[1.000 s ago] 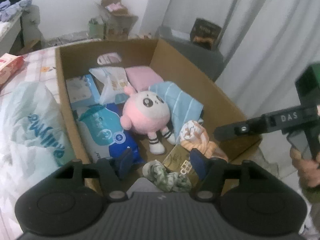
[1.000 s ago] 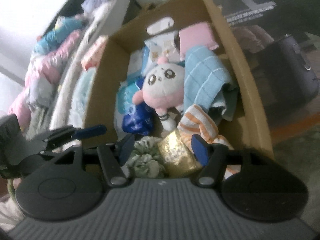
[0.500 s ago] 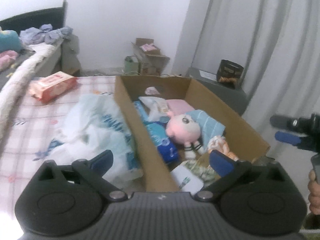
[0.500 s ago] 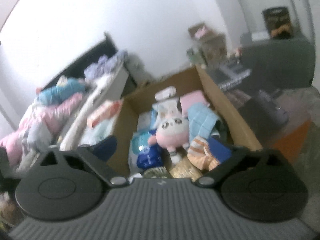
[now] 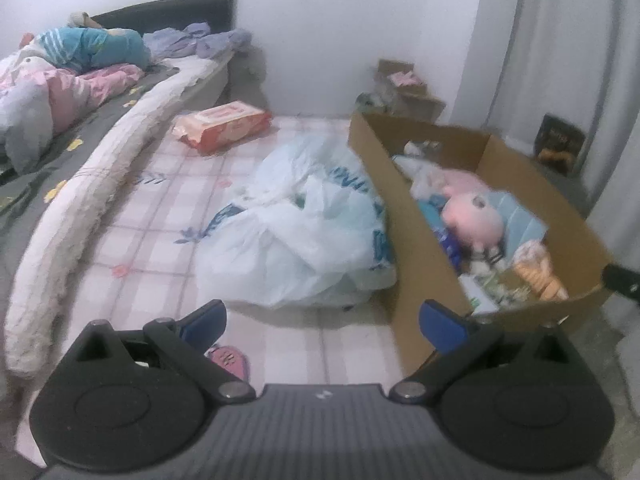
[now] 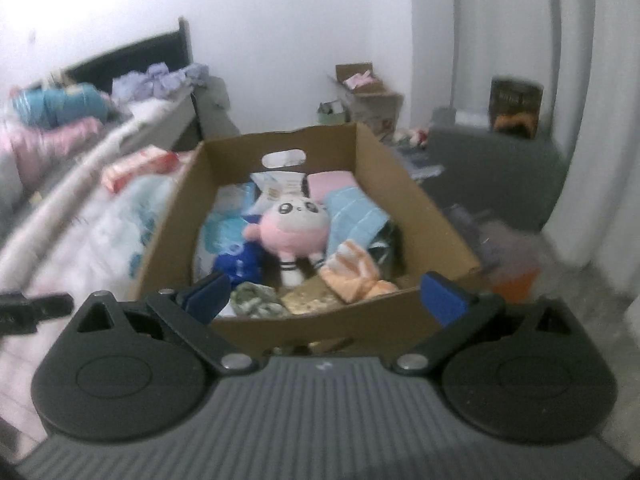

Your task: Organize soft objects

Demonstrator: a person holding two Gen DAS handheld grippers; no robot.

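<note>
A cardboard box point(image 6: 376, 152) point(image 5: 416, 236) stands on the checked mat. In it lie a pink plush toy point(image 6: 294, 228) point(image 5: 474, 222), a blue towel point(image 6: 358, 216), an orange striped cloth point(image 6: 356, 272) point(image 5: 538, 272), a green scrunchie point(image 6: 256, 300), a gold packet point(image 6: 310, 300) and blue wipe packs point(image 6: 236, 264). My left gripper point(image 5: 322, 322) is open and empty, held back over the mat left of the box. My right gripper point(image 6: 324, 298) is open and empty, in front of the box's near wall.
A white plastic bag point(image 5: 308, 216) lies against the box's left side. An orange wipes pack point(image 5: 222, 126) lies farther back. A bed point(image 5: 80, 92) with piled clothes runs along the left. A grey case point(image 6: 492, 168) and curtains stand right.
Both grippers have pulled up and back out of the box and opened wide. The left one has swung left over the mat.
</note>
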